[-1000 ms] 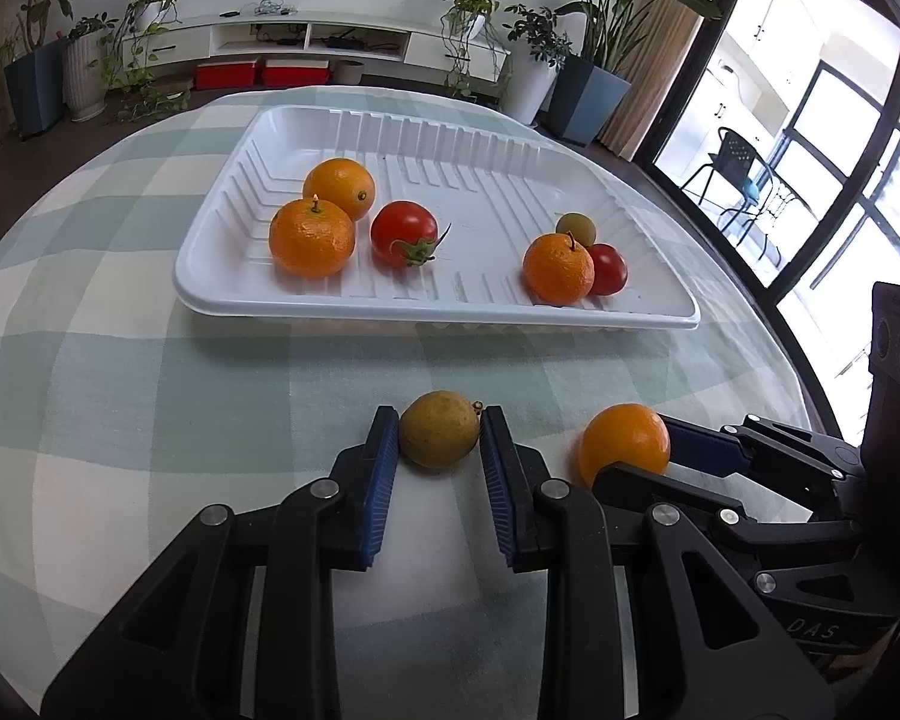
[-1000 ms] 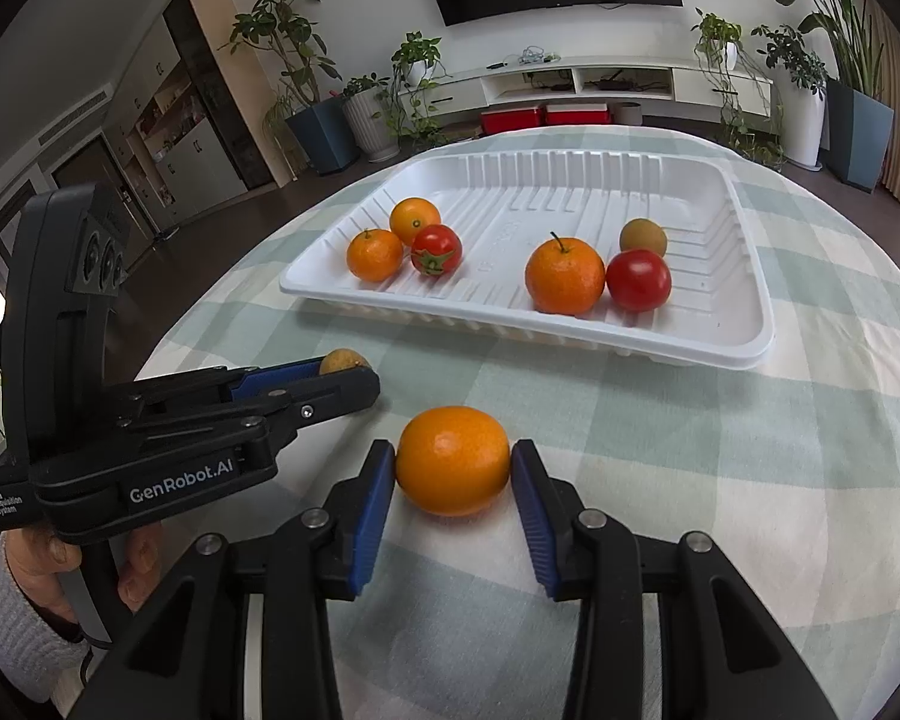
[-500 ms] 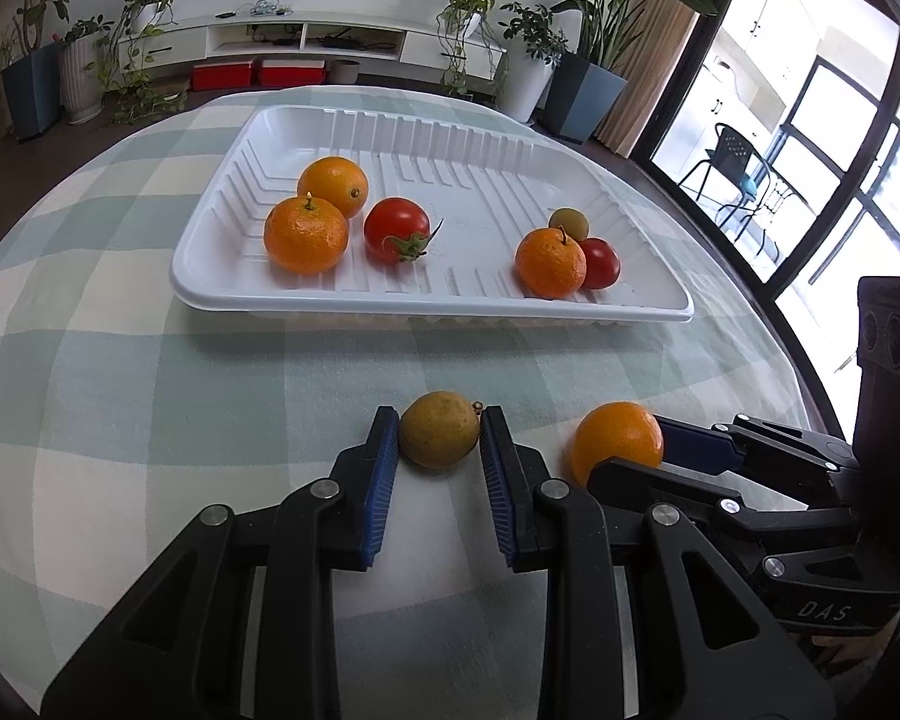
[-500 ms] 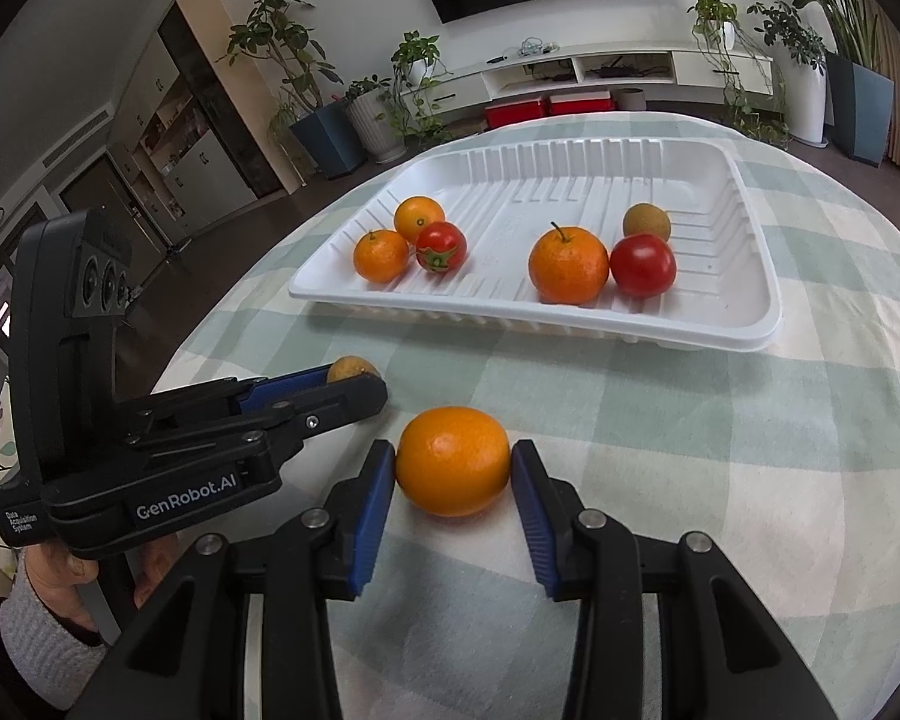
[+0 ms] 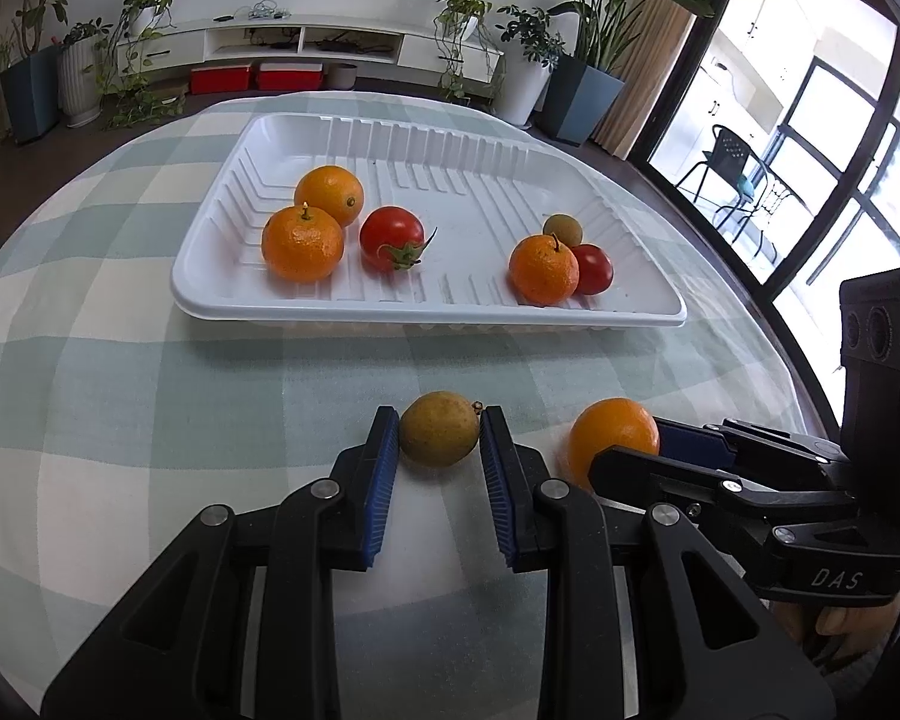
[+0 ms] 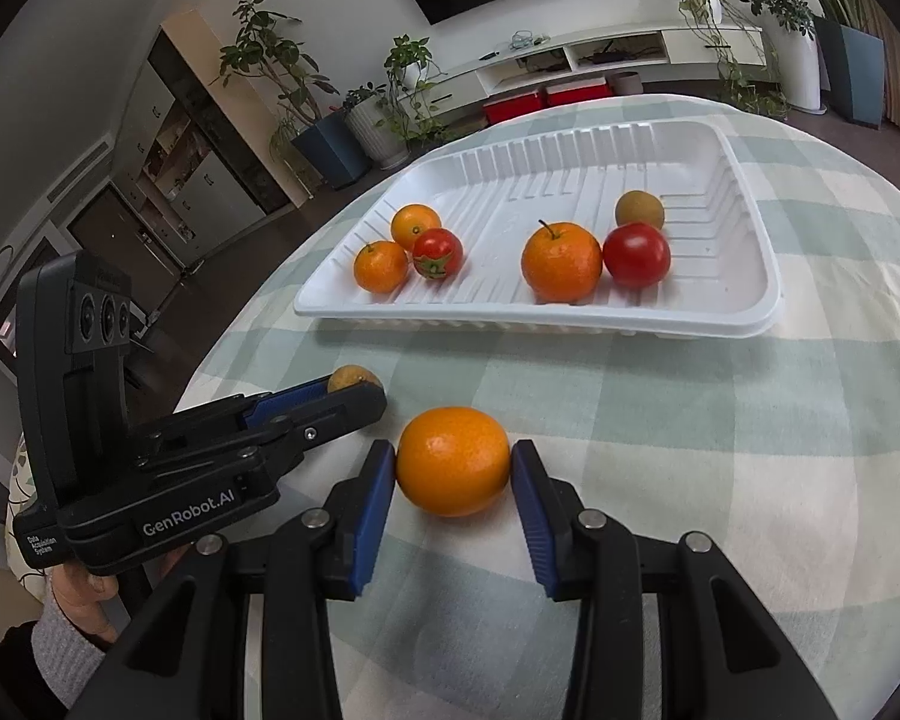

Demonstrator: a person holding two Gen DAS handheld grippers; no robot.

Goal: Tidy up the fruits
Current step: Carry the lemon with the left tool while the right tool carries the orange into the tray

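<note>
Left gripper (image 5: 439, 441) clamped on a small yellow-brown fruit (image 5: 439, 429); right gripper (image 6: 453, 465) clamped on an orange (image 6: 453, 461). Both fruits low over the checked tablecloth (image 5: 150, 396), near the white tray (image 5: 426, 315) holding six fruits.

Round table (image 5: 150, 420) covered with a pale green and white checked cloth. Lying directly on it: a white ribbed tray (image 5: 426, 315) toward the far side, a yellow-brown fruit (image 5: 439, 429) and an orange (image 5: 609, 435) near the front edge, side by side.
</note>
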